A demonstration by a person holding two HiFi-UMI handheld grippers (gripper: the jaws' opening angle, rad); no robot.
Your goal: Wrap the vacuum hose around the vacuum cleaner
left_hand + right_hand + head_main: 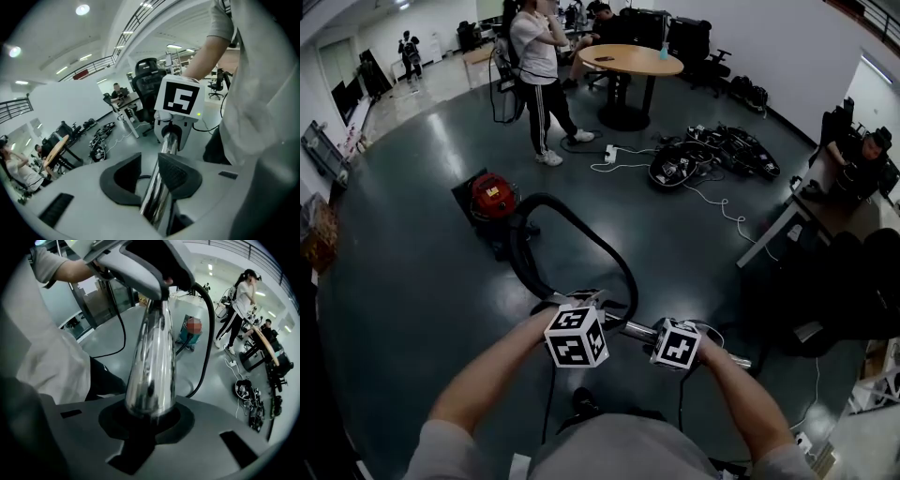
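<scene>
A red vacuum cleaner (492, 197) stands on the dark floor, left of centre. Its black hose (581, 230) loops from it across the floor and up to a chrome wand (636, 328), held level in front of me. My left gripper (150, 176) is shut on the wand (164, 159), which runs between its pads toward the right gripper's marker cube (177, 98). My right gripper (152, 416) is shut on the wand (152, 362) too, and the tube hides its pads. Beyond it I see the hose (208, 333) and the vacuum cleaner (192, 329).
A person (539, 75) stands behind the vacuum cleaner, near a round wooden table (630, 61). A white power strip (611, 155) with cables and a pile of black gear (712, 155) lie on the floor. At the right is a desk (787, 225) with a seated person (862, 155).
</scene>
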